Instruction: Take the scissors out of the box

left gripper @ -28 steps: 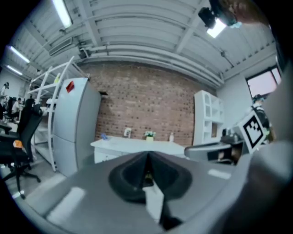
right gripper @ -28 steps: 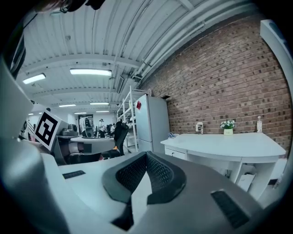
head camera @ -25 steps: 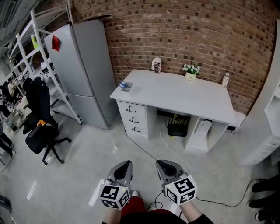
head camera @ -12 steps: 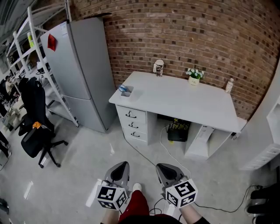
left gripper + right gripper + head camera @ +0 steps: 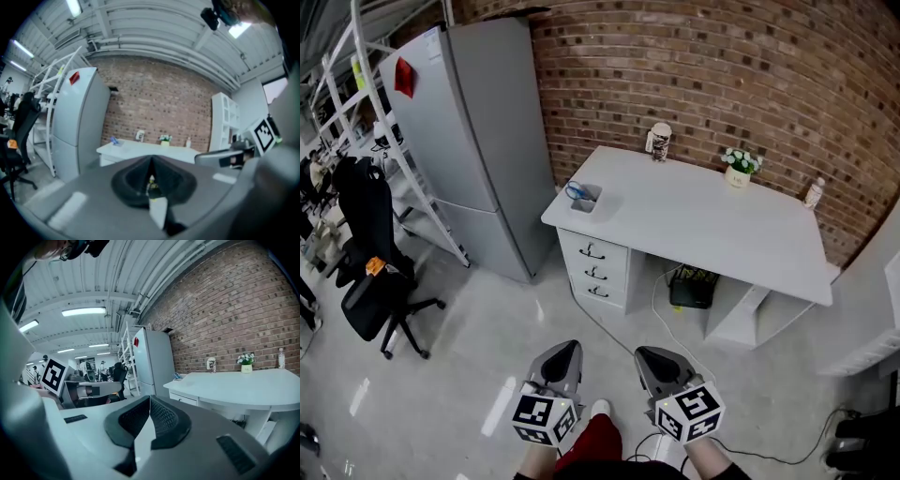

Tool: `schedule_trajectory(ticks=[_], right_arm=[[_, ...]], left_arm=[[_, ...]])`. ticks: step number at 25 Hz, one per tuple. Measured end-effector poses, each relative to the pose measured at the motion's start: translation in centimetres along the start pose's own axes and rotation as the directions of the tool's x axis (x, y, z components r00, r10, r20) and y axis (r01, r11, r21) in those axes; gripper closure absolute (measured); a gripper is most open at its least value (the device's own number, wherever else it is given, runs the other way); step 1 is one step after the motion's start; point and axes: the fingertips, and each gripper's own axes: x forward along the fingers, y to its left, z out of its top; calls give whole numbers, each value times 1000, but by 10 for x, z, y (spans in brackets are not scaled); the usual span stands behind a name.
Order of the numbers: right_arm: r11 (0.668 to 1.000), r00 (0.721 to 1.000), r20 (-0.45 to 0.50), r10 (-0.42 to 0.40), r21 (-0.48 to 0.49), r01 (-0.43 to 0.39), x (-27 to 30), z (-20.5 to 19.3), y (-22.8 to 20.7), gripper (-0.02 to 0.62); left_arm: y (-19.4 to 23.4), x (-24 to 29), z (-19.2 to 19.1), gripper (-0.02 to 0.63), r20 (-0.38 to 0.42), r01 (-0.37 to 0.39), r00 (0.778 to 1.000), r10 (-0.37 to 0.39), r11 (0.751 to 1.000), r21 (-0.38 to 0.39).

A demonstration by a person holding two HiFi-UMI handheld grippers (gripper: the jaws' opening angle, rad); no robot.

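A small open box (image 5: 582, 196) stands on the near left corner of the white desk (image 5: 703, 225), with blue-handled scissors (image 5: 575, 190) sticking out of it. Both grippers hang low over the floor, well short of the desk. My left gripper (image 5: 564, 356) is shut with nothing in it, and my right gripper (image 5: 658, 361) beside it is shut and empty too. From the left gripper view the shut jaws (image 5: 151, 161) point at the desk, where the box (image 5: 114, 140) looks tiny. The right gripper view shows its closed pads (image 5: 150, 403) and the box (image 5: 178, 377) on the desk corner.
A grey fridge (image 5: 469, 131) stands left of the desk, with a black office chair (image 5: 370, 272) and white shelving (image 5: 356, 84) further left. On the desk are a cup (image 5: 658, 141), a flower pot (image 5: 737, 172) and a bottle (image 5: 813, 192). Drawers (image 5: 592, 272) and cables (image 5: 666, 319) lie under it.
The desk and fridge have grown larger and slid down and right in the head view as I came closer. Both grippers kept their side-by-side pose and stayed shut.
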Motion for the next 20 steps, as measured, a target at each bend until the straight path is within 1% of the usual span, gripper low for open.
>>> schedule_trajectory(ticks=[13, 20], right_arm=[[1000, 999, -38, 3, 7, -3, 108, 24, -18, 586], [1000, 998, -64, -22, 3, 22, 142, 27, -30, 586]], left_arm=[[89, 66, 14, 603, -31, 1, 1000, -1, 1000, -8], [117, 90, 16, 603, -32, 17, 999, -17, 1000, -19]])
